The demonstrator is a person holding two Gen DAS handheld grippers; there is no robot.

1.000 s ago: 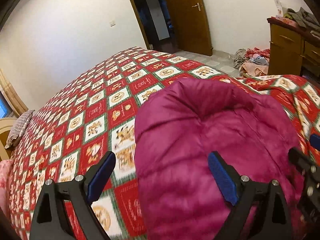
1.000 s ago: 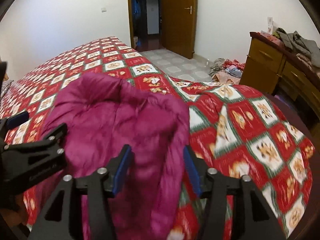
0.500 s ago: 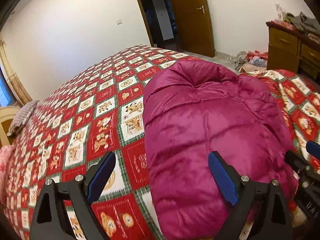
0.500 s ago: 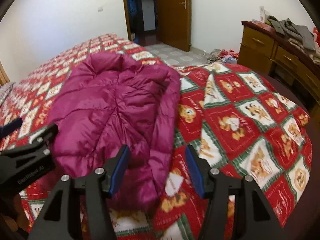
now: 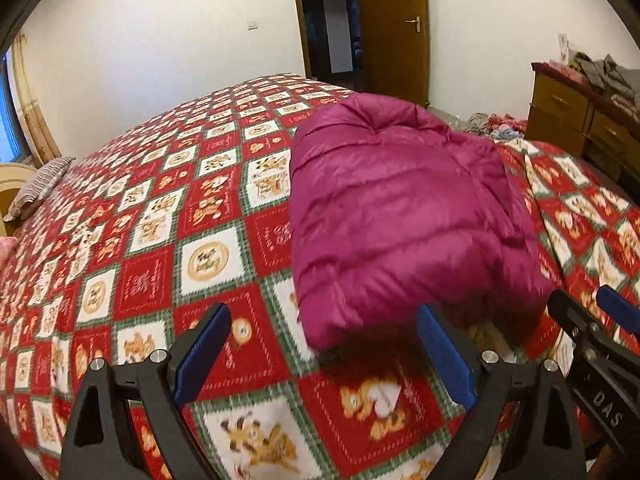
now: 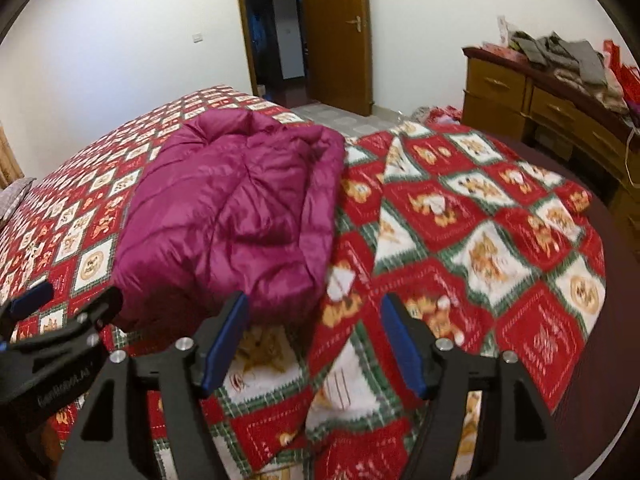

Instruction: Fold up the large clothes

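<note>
Both tongs off the cloth now: left gripper (image 5: 324,354) jaws wide, nothing between them; right gripper (image 6: 314,340) jaws opening, also empty. A second ago both sat over the magenta puffer jacket (image 5: 400,216); now they've backed off and it lies folded on the red patterned bedspread (image 5: 152,216). Fold looks done; release step.

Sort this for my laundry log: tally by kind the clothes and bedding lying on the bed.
Puffer jacket, magenta, folded: 1
Patterned red bedspread: 1
Striped pillow at the bed's far edge: 1
Total: 3
The clothes heaped on the dresser and on the floor are not counted.
</note>
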